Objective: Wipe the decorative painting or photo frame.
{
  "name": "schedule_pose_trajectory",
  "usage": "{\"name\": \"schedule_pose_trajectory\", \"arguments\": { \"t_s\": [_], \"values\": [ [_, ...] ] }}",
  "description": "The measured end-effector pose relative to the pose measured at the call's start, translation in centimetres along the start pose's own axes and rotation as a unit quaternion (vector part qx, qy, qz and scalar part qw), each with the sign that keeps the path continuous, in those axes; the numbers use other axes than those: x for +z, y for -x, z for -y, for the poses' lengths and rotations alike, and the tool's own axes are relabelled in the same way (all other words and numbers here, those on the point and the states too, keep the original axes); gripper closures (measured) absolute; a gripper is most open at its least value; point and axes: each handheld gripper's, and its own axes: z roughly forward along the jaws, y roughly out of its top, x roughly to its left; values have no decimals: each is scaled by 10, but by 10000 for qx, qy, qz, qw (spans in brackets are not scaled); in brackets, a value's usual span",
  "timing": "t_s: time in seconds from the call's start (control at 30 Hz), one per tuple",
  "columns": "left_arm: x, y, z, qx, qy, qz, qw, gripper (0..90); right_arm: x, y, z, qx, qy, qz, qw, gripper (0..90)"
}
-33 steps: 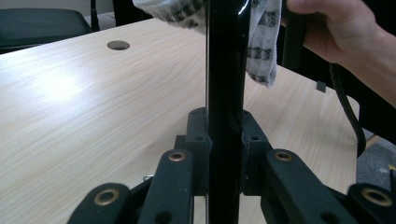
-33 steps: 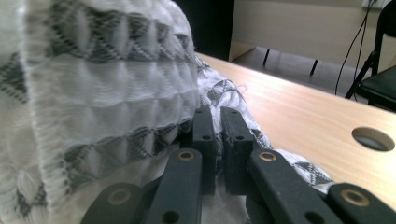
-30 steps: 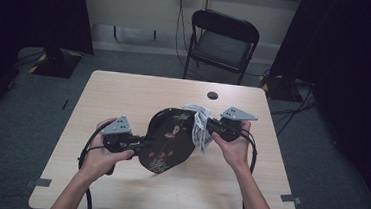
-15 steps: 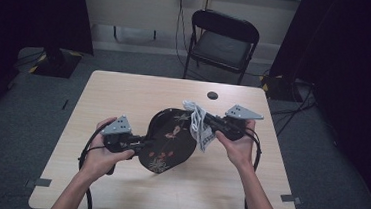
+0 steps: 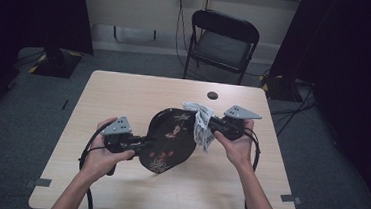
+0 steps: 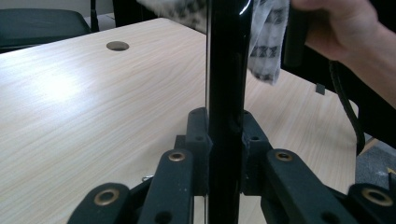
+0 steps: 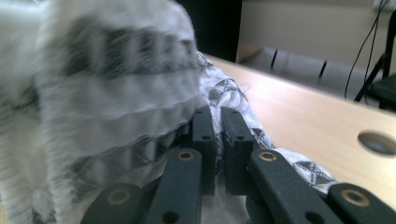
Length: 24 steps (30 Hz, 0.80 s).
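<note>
— Where's the plate?
— Above the bench [image 5: 124,94], the black plate [image 5: 171,138] clamped on edge by the left claw [image 5: 143,142].
— And the right claw [image 5: 211,127]?
— Pinching the patterned cloth [image 5: 201,123] against the plate's far rim.

Black hand-held gripper [image 5: 143,142], brass-ringed screws, grey plate.

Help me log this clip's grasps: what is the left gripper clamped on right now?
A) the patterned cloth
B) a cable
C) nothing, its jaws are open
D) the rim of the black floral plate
D: the left gripper has both jaws pressed against the edge of the black plate, held edge-on, while the patterned cloth is in the right gripper.
</note>
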Motion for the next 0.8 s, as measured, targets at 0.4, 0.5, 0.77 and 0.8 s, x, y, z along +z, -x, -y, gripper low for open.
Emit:
{"name": "schedule_pose_trajectory", "arguments": {
  "t_s": [0.4,0.5,0.77,0.8],
  "values": [
    [1,1,-1,-4,-38,-22,10000,784,9,0,16,70,-368,-1,9993,861],
    [1,2,-1,20,-52,-29,10000,784,16,-2,23,40,-610,-30,9981,862],
    [1,1,0,49,-49,-64,10000,783,11,-2,18,22,-481,32,9988,861],
    [1,1,0,47,-59,-60,10000,783,9,-2,15,32,-406,49,9992,859]
  ]
}}
